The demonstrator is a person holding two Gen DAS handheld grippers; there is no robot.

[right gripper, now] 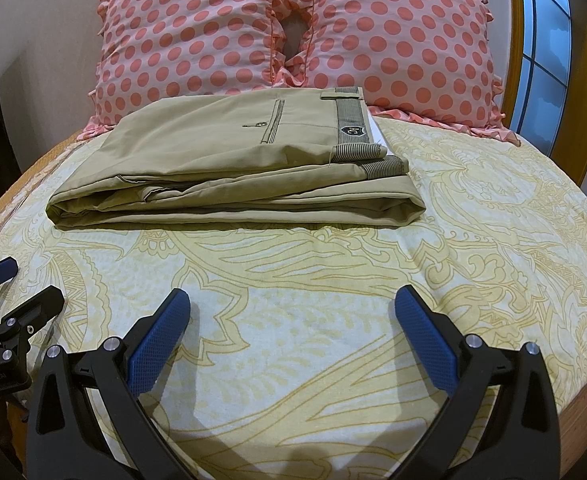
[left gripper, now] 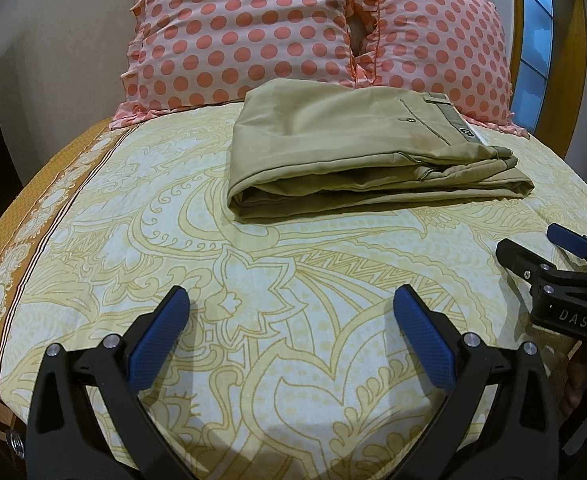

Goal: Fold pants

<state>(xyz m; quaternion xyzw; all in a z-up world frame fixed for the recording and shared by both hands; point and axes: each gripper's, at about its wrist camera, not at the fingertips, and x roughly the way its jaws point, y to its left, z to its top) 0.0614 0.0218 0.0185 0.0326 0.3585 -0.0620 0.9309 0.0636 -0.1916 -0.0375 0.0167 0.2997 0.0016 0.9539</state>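
Khaki pants (left gripper: pixel 353 152) lie folded into a flat stack on the bed, waistband to the right, just in front of the pillows; they also show in the right wrist view (right gripper: pixel 221 168). My left gripper (left gripper: pixel 291 300) is open and empty, hovering over the bedsheet well short of the pants. My right gripper (right gripper: pixel 293 300) is open and empty too, at the same distance. The right gripper also shows at the right edge of the left wrist view (left gripper: pixel 533 246). The left gripper shows at the left edge of the right wrist view (right gripper: pixel 25 284).
Two pink pillows with coral dots (left gripper: pixel 253 28) (right gripper: pixel 393 40) stand behind the pants. The yellow patterned bedsheet (left gripper: pixel 253 264) covers the bed, with an orange border at the left (left gripper: pixel 25 236). A window with a wooden frame (right gripper: pixel 545 48) is at the right.
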